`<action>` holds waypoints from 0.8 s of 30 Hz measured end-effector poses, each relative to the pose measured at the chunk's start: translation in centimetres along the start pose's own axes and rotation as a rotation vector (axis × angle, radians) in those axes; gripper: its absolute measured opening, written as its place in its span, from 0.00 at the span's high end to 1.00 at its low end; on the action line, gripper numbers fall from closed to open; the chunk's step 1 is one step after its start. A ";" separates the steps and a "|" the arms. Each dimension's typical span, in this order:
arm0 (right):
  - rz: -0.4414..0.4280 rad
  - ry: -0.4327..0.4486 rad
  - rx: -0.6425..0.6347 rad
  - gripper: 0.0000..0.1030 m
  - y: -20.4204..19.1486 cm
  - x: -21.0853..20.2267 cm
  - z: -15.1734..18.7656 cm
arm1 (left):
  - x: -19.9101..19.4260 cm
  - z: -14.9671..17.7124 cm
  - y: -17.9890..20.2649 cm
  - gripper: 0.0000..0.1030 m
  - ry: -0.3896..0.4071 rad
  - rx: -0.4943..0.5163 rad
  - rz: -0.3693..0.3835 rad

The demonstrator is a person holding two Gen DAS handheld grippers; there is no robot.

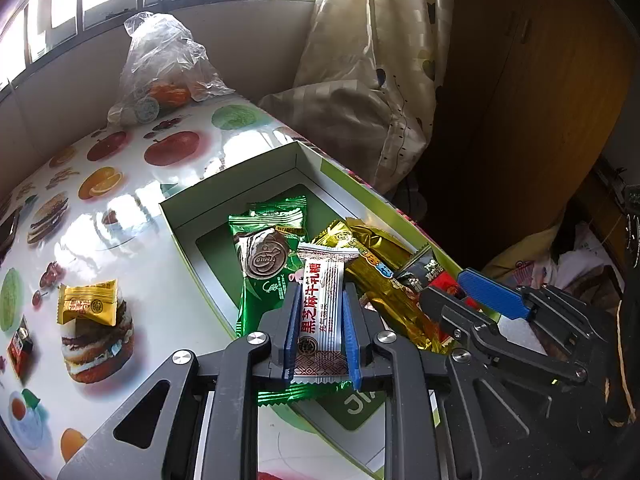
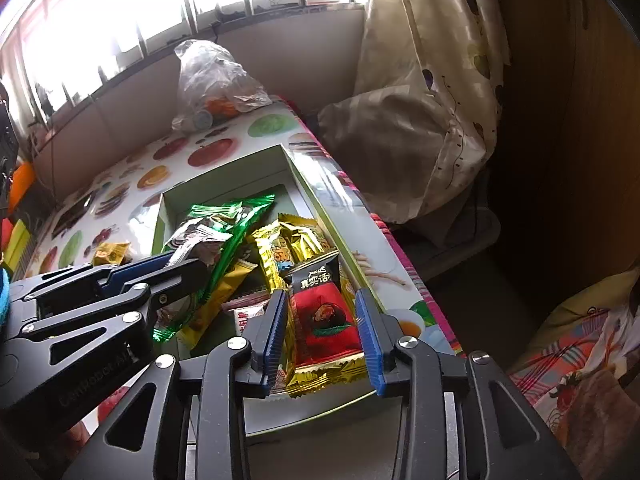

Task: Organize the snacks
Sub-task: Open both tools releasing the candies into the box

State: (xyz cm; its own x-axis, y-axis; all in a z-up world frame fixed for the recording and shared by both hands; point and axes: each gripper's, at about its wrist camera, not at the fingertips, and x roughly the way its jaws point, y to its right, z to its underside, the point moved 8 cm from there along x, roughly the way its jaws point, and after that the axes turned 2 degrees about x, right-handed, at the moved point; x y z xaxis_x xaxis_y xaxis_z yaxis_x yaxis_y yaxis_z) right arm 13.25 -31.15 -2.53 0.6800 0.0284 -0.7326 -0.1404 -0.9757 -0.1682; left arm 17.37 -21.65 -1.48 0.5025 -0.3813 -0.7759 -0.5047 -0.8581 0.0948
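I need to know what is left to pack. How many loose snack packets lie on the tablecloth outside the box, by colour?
Yellow packet: 1
Red packet: 1
Total: 2

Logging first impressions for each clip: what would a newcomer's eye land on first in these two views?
First, the open green box on the fruit-print table, heaped with shiny green, gold and red snack packets. Next, the left gripper closed on a white sesame candy bar over the box, with the right gripper open around a red-and-black packet. A yellow packet lies alone on the table left of the box.
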 end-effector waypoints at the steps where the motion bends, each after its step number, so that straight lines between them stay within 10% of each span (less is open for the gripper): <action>1: 0.001 0.000 0.000 0.65 0.0 0.0 0.0 | 0.0 0.0 0.0 0.80 0.000 0.000 0.002; 24: 0.020 0.022 -0.002 0.57 0.1 -0.8 -0.4 | -2.5 0.0 0.2 0.64 0.049 0.010 -0.008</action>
State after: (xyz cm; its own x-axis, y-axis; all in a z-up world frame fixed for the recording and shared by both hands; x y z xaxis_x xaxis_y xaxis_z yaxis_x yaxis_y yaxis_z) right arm 12.99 -31.41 -1.67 0.6928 0.0046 -0.7211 -0.1521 -0.9766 -0.1523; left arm 16.07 -20.89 0.48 0.5405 -0.3909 -0.7450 -0.5071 -0.8579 0.0823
